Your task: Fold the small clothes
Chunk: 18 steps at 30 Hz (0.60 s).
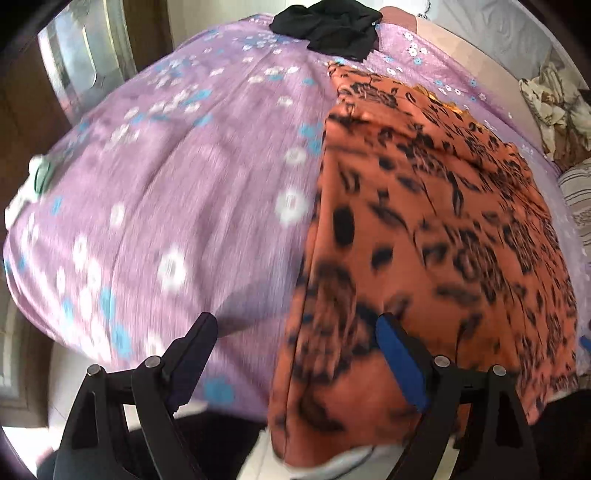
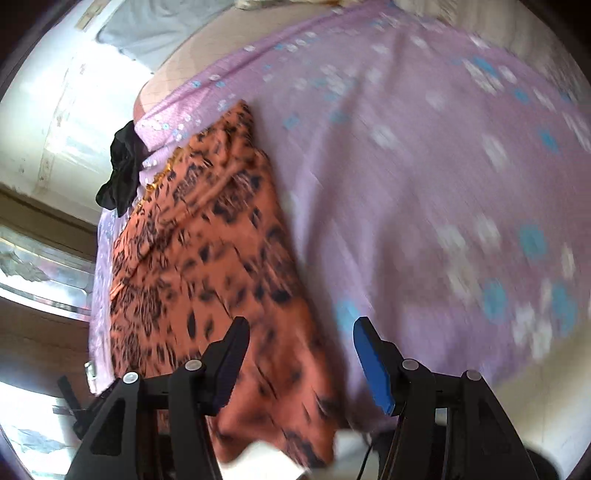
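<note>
1. Left tongs (image 1: pixel 297 354): wide apart, nothing between the pads, hanging above the near edge of the bed.
2. Left tongs' blue pad (image 1: pixel 400 363) over the orange cloth (image 1: pixel 424 229); dark pad (image 1: pixel 195 354) over the purple sheet (image 1: pixel 166 184).
3. Right tongs (image 2: pixel 301 354): partly parted, empty, no cloth pinched between the pads.
4. Right tongs' dark pad (image 2: pixel 231 363) over the orange cloth (image 2: pixel 207 258); blue pad (image 2: pixel 373 369) over the purple sheet (image 2: pixel 424 166).
5. Orange cloth: black leopard-like print, laid flat as a long strip on the sheet, folded with a straight edge along one side, near end drooping over the bed's edge.
6. Yellow trim (image 1: pixel 439 98) peeking out at the far end of the orange cloth.
7. Black garment (image 1: pixel 328 26): crumpled at the far edge of the bed, just beyond the orange cloth, apart from both tongs; seen also from the right wrist (image 2: pixel 123 166).
8. Purple sheet: white and blue flowers, covering the bed.
9. White-and-green item (image 1: pixel 35 181) at the left edge of the sheet, too blurred to identify.
10. Patterned bedding (image 1: pixel 554 110) beyond the right edge of the sheet.
11. Both views smeared by motion blur; fine detail unreadable.
</note>
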{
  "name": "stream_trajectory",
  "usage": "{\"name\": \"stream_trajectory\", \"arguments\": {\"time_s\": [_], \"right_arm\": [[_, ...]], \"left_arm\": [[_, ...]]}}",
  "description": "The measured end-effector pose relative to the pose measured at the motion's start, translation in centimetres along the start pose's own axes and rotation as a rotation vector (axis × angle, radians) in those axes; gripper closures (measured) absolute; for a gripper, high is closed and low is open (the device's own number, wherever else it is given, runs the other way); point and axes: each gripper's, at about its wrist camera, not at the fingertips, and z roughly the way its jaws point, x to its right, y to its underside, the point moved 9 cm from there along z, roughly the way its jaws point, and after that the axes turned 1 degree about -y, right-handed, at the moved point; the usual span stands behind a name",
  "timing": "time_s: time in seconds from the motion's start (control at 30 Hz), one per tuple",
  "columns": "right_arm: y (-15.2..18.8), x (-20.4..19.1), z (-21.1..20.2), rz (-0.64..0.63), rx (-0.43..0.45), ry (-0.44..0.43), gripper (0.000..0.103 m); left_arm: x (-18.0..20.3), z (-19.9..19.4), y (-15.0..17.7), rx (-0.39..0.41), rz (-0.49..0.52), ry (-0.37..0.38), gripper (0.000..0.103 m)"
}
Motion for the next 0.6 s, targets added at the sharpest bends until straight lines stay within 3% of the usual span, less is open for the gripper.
{"name": "stream_trajectory", "arguments": {"time_s": [0.07, 0.1, 0.2, 0.33, 0.4, 0.47, 0.53, 0.6], "right_arm": [[1.4, 1.1, -0.3, 0.073, -0.03, -0.066, 0.04], [2.1, 1.3, -0.3, 0.097, -0.049, -0.104, 0.04], [3.8, 1.6, 0.0, 0.117, -0.084, -0.13, 0.04], [5.6, 1.6, 1.7, 0.121, -0.126, -0.105, 0.041], [6.0, 1.1, 2.3, 0.116, -0.133, -0.098, 0.048], [6.4, 0.4, 2.6, 0.064, -0.13, -0.047, 0.068], [6.5, 0.1, 2.5, 0.038, -0.127, -0.029, 0.079], [6.4, 0.0, 2.3, 0.018, -0.113, -0.006, 0.082]], "left_arm": [[-0.3, -0.4, 1.7, -0.021, -0.019, 0.035, 0.02], [-0.5, -0.5, 2.4, -0.033, -0.026, 0.045, 0.03], [-1.1, -0.7, 4.0, -0.055, -0.039, 0.056, 0.044], [-1.7, -0.9, 5.5, -0.097, -0.11, 0.098, 0.043], [-2.1, -1.0, 6.3, -0.114, -0.141, 0.125, 0.04], [-2.1, -1.3, 6.9, -0.115, -0.147, 0.137, 0.036], [-1.8, -1.3, 7.0, -0.109, -0.122, 0.127, 0.034], [-1.2, -1.0, 7.0, -0.107, -0.095, 0.113, 0.034]]}}
